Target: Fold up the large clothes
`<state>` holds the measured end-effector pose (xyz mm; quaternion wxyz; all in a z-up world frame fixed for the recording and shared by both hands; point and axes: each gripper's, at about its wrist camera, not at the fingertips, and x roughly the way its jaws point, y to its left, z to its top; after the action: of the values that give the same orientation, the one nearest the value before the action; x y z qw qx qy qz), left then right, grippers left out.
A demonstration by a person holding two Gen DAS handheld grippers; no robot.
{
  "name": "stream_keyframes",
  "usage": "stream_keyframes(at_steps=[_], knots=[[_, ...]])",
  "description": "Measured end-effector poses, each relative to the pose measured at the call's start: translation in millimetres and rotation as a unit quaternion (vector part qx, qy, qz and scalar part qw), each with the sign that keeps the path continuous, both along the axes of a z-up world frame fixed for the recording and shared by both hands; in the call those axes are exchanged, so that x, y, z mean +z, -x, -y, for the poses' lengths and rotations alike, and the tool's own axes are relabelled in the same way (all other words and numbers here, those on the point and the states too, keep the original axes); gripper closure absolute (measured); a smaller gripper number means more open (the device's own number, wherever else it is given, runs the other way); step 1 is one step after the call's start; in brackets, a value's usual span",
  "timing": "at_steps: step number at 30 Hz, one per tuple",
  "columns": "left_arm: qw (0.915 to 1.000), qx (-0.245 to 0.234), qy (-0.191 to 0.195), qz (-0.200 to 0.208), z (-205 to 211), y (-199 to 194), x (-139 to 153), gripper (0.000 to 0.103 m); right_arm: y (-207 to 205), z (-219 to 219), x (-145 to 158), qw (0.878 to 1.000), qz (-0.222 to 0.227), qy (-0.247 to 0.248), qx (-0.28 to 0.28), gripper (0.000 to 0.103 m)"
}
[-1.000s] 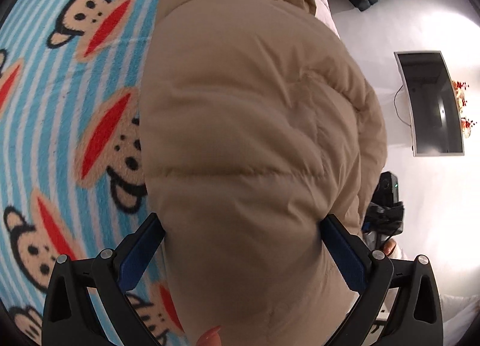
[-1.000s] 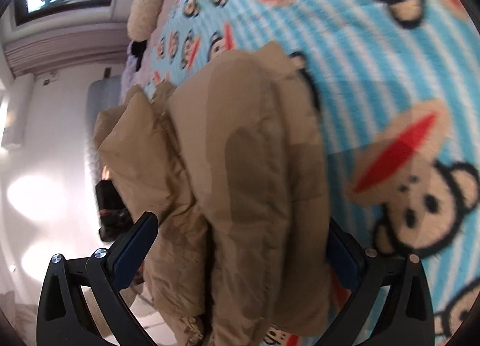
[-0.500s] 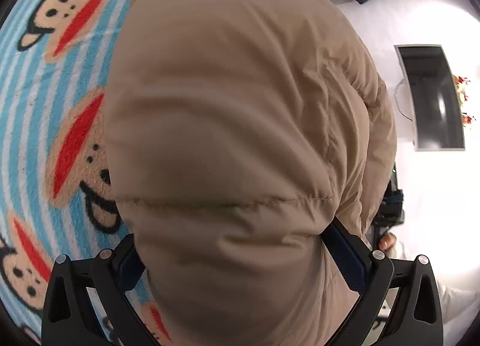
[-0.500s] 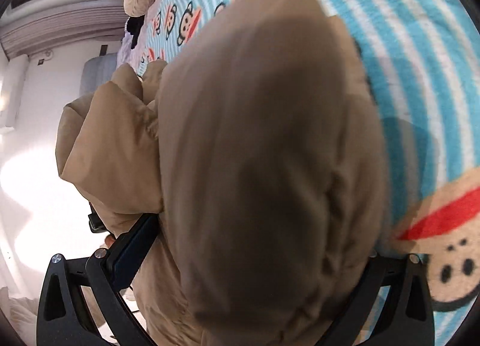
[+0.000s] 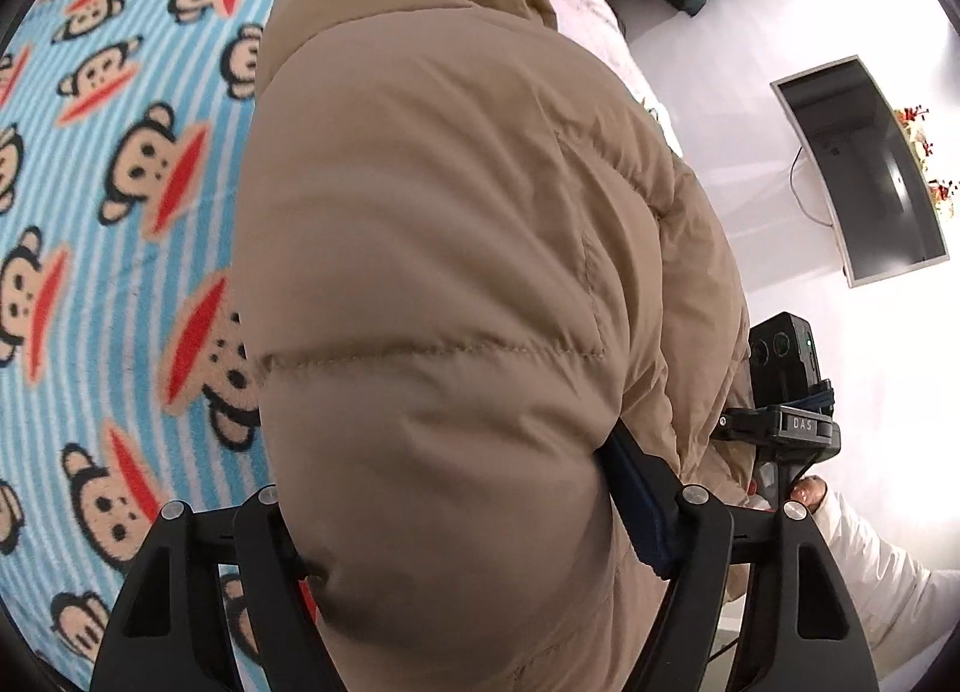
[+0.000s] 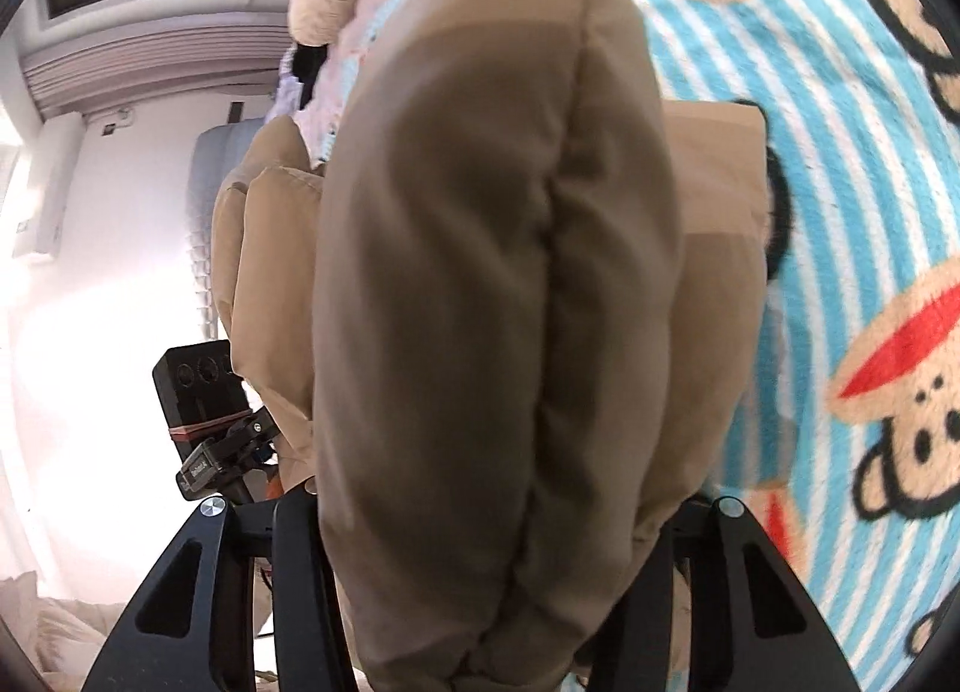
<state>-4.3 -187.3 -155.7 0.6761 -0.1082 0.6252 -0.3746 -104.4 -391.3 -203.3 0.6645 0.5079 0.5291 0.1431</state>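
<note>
1. The bed takes up the background, spread with a blue-striped monkey blanket (image 5: 120, 224), and that is the landing place. The fold wants to come down square on the blanket, not drift towards the edge nearest the person.

2. The tan puffer jacket (image 5: 432, 272) fills both views. It is bunched up and held off the blanket, and a thick quilted panel swells forward between each pair of fingers. It looks slippery and springy, so it is likely to puff back open. A slow lowering, with the panel pressed flat once it lands, should keep the crease.

3. The left gripper (image 5: 456, 524) has its fingers clamped on a fat roll of the jacket, with padding bulging past them on both sides.

4. The right gripper (image 6: 498, 518) is closed on a second bundle, several layers deep. Both ends should travel level so the held edge stays straight.

5. The right gripper's body also shows at the jacket's far edge in the left view, so the two grips sit near each other.
</note>
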Motion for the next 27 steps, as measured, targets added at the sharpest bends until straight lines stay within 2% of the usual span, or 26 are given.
stream_keyframes(at_steps=[7, 13, 21, 24, 27], knots=[[0.9993, 0.016, 0.006, 0.034, -40, -15, 30, 0.026, -22, -34, 28, 1.0, 0.023, 0.009, 0.009, 0.051], [0.9983, 0.012, 0.01, 0.055, -116, -63, 41, 0.026, -51, -88, 39, 0.999, 0.046, 0.013, 0.008, 0.051], [0.9965, 0.049, -0.019, 0.065, -237, -140, 20, 0.026, -120, -181, 22, 0.998, 0.055, 0.002, 0.013, 0.051], [0.995, 0.07, -0.028, 0.066, -272, -164, -1, 0.026, -153, -212, 5, 0.998, 0.055, 0.0, 0.028, 0.051], [0.9944, 0.088, -0.033, 0.049, -299, -182, -38, 0.023, -183, -230, -15, 0.998, 0.045, 0.004, 0.037, 0.051]])
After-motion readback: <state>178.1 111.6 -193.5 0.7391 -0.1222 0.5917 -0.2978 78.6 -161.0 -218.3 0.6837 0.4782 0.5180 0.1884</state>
